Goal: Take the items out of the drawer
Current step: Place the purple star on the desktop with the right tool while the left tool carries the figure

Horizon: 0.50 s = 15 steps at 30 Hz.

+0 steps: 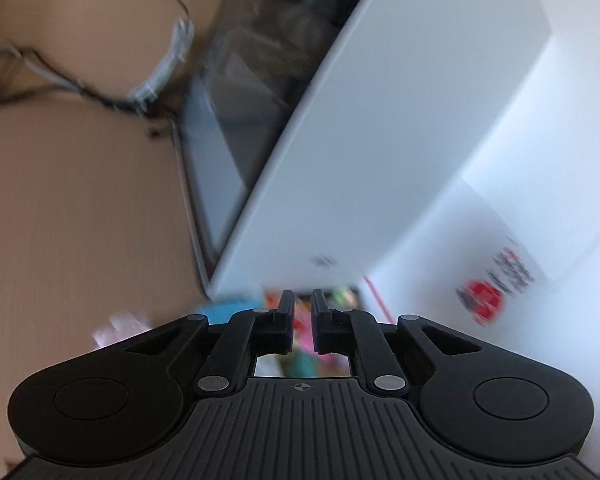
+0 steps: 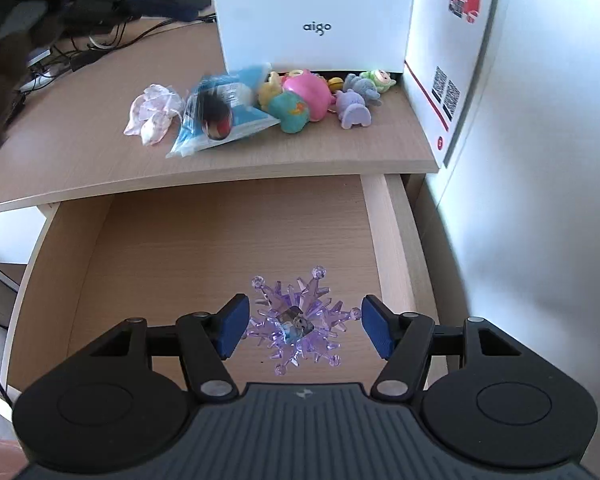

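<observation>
Hovering over the open drawer (image 2: 204, 240), the right hand-held gripper (image 2: 300, 330) stands wide around a purple crystal snowflake (image 2: 296, 322), pads apart from it. Toys (image 2: 304, 100) crowd the desk (image 2: 80, 152) at twelve o'clock. The left hand-held gripper (image 1: 301, 322) is closed, empty.

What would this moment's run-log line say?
drawer: open | purple snowflake: between open right tool pads | left tool: shut, empty | toys: on desktop

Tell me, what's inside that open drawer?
Only a purple crystal snowflake ornament shows on the drawer floor, between the right tool's open fingers. The drawer's back part under the desktop is hidden.
</observation>
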### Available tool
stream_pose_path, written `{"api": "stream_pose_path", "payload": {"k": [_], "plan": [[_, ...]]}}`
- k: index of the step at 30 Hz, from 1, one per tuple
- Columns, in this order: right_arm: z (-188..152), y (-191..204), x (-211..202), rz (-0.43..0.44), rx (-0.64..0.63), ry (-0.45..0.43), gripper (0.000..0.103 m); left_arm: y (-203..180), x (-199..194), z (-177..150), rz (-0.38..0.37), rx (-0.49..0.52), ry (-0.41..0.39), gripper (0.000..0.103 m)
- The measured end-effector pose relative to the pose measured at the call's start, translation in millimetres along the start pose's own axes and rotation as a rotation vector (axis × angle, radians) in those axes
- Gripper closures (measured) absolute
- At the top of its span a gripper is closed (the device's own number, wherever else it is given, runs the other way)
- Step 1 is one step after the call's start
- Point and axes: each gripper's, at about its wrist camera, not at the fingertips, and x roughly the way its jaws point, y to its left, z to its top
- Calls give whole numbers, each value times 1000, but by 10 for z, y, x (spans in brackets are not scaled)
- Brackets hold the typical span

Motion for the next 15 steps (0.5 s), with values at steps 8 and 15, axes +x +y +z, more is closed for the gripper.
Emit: {"api": "stream_pose_path", "payload": {"k": [8,15], "plan": [[158,-175,379,13,98,16,41,423,-172,-555,19,-119,126,94],[235,-391,455,28,225,59,41,402,-51,-1375,24,1,454,88]]}}
